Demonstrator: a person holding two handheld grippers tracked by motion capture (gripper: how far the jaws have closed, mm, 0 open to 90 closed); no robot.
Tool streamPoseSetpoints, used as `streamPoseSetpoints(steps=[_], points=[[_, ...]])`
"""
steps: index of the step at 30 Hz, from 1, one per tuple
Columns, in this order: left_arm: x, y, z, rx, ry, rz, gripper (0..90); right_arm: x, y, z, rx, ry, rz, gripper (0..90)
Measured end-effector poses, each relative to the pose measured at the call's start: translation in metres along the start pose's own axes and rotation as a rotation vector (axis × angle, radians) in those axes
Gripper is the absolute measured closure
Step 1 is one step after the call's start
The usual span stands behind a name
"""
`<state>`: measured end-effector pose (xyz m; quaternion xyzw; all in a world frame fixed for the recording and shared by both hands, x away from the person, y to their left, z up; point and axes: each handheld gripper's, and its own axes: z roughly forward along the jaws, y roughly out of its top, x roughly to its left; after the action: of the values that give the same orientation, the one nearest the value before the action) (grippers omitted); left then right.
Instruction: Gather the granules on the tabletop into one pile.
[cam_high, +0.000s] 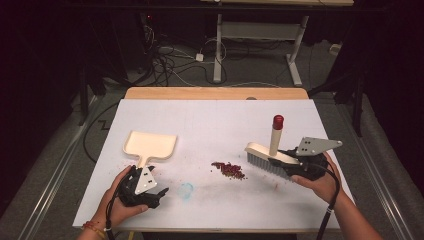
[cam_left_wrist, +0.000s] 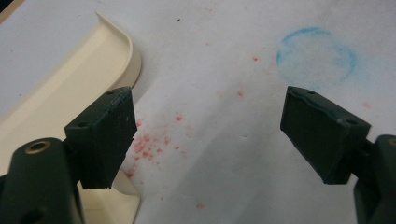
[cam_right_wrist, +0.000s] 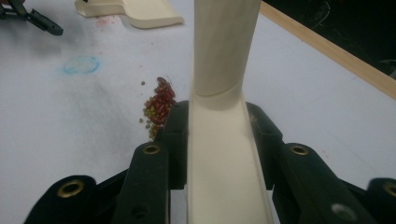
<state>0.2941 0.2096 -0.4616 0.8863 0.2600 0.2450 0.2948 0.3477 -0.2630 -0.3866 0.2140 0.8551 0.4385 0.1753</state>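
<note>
A cream hand brush (cam_high: 267, 155) with grey bristles and a red-tipped handle hangs just right of a small pile of red and green beans (cam_high: 229, 169). My right gripper (cam_high: 292, 161) is shut on the brush's cream back (cam_right_wrist: 224, 158), which sits between the jaws, with the bean pile (cam_right_wrist: 158, 107) beyond to the left. A cream dustpan (cam_high: 149, 145) lies at the left of the white table top. My left gripper (cam_high: 155, 196) stands open just below the pan's handle. In the left gripper view the jaws are wide apart over bare table beside the pan's rim (cam_left_wrist: 122, 49).
A blue ring mark (cam_high: 186, 190) is drawn on the white sheet between my hands, and red specks (cam_left_wrist: 149, 144) lie near the pan. The table's wooden far edge (cam_high: 215, 93) borders a dark floor with cables and desk legs.
</note>
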Motion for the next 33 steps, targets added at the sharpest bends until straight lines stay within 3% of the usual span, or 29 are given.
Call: streamPoseSetpoints(steps=[14, 20, 26, 30, 33], points=[[-0.001, 0.0, -0.001, 0.006, 0.008, 0.0, 17.8, 0.008, -0.014, -0.035, 0.078, 0.007, 0.076, 67.6], [-0.002, 0.0, 0.0, 0.013, 0.004, 0.004, 17.8, 0.004, -0.023, -0.047, 0.082, 0.11, 0.171, 67.6], [-0.003, 0.001, 0.001, 0.016, 0.0, 0.006, 17.8, -0.003, -0.033, -0.037, 0.149, 0.165, 0.227, 67.6], [-0.003, 0.003, 0.004, 0.019, -0.006, 0.01, 17.8, -0.016, -0.034, -0.023, 0.195, 0.135, 0.208, 67.5], [-0.004, 0.004, 0.005, 0.019, -0.01, 0.014, 17.8, -0.032, -0.035, -0.013, 0.208, 0.143, 0.21, 66.1]])
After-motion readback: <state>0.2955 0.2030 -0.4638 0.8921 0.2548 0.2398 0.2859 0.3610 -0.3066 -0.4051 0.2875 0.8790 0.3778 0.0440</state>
